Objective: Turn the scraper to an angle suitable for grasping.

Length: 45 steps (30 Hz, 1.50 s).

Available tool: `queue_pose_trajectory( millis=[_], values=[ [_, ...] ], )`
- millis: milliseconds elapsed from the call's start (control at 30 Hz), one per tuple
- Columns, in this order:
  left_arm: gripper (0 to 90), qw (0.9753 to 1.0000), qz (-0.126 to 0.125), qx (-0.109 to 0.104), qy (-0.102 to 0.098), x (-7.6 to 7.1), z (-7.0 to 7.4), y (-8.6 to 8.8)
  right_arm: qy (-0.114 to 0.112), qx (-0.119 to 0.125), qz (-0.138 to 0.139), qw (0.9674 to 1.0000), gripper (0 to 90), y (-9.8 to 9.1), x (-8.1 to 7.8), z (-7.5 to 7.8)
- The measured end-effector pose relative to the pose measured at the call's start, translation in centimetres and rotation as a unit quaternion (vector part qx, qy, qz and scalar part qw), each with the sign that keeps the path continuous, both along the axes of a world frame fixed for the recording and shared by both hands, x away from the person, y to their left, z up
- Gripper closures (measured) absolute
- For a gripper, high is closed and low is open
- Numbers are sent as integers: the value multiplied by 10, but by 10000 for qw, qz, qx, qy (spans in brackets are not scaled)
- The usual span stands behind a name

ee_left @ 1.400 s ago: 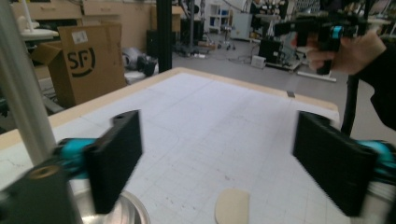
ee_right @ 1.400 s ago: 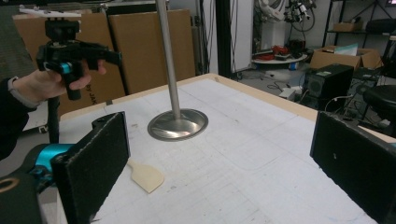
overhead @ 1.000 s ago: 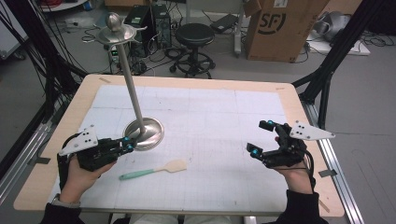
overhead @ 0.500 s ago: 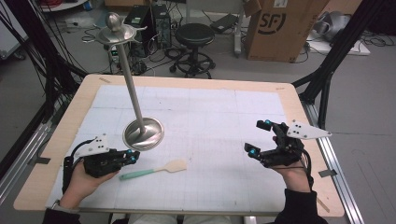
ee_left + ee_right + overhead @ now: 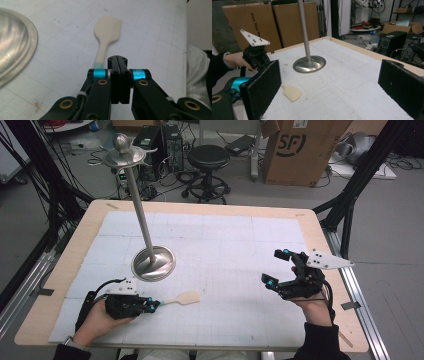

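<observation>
A cream spatula (image 5: pixel 186 297) with a teal handle lies on the white mat near the front left. Its blade (image 5: pixel 108 27) points away from my left gripper (image 5: pixel 154 306). That gripper is low over the mat with its jaws pressed together, tips (image 5: pixel 117 60) right beside the teal handle end, nothing visible between them. My right gripper (image 5: pixel 277 268) hovers at the right side of the table, open wide, and its two black pads (image 5: pixel 262 87) frame empty air. In the right gripper view the spatula (image 5: pixel 291 93) lies ahead on the mat.
A tall metal stand with a round base (image 5: pixel 153 263) and a dish on top (image 5: pixel 123 154) rises from the mat, just behind the spatula; its base (image 5: pixel 15 42) is close to the left gripper. Beyond the wooden table edge (image 5: pixel 210 207) are a stool and cardboard boxes.
My left gripper has come down and toward the table's front, from beside the stand's base to the spatula's handle end. The spatula and the right gripper have stayed put.
</observation>
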<state>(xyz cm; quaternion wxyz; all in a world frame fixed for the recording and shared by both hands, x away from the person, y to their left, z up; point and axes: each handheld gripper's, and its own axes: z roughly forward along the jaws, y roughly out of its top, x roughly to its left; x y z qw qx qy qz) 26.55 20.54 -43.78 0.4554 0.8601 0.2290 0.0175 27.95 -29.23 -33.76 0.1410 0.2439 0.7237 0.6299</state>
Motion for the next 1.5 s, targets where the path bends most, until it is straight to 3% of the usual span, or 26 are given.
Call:
queue_pose_trajectory(
  millis=[100, 200, 233, 400, 533, 600, 833, 867, 967, 1000, 1100, 1200, 1233, 1267, 1500],
  values=[
    [899, 10000, 0, 93, 37, 0, -2, 0, -12, 35, -17, 10000, 36, -2, -1, 0],
    [899, 9995, 72, 187, 224, 3, -6, 0, 5, 25, -23, 10000, 36, -2, -1, -1],
    [899, 9992, 117, 316, 234, 4, -8, 0, 8, 22, -17, 10000, 36, -2, -1, -1],
    [899, 9991, 204, 341, 144, 5, -9, 1, 51, 262, 184, 9995, 36, 1, -1, 1],
    [897, 9984, 430, 349, 72, 10, -9, 4, 77, 208, 187, 9996, 36, 3, -2, 1],
    [897, 9968, 725, 351, -16, 15, -10, 8, 101, 181, 175, 9996, 36, 3, -1, -1],
    [897, 9923, 1202, 250, -176, 28, -13, 15, 118, 131, 195, 9997, 36, 6, 1, -2],
    [898, 9913, 1305, 171, -68, 33, -14, 17, 134, 123, 187, 9997, 36, 7, 1, -3],
    [898, 9910, 1333, 144, -17, 34, -14, 18, 179, 85, 188, 9996, 36, 8, 3, -5],
    [898, 9920, 1261, 27, 77, 31, -11, 16, 211, 67, 199, 9996, 36, 8, 2, -5],
    [898, 9920, 1254, -157, 58, 29, -6, 10, 184, 104, 198, 9996, 36, 8, 2, -4],
    [898, 9889, 1431, -357, 198, 33, 1, -5, 120, 168, 177, 9996, 36, 8, 2, -3],
    [897, 9873, 1530, -346, 256, 38, 1, -17, 122, 167, 199, 9996, 36, 9, 2, -2],
    [883, 9863, 1620, -282, 102, 39, 0, -23, 120, 159, 210, 9996, 36, 9, 1, -2],
    [887, 9883, 1516, -145, 83, 53, -8, -42, 92, 208, 146, 9996, 36, 3, 0, -1]
  ],
)
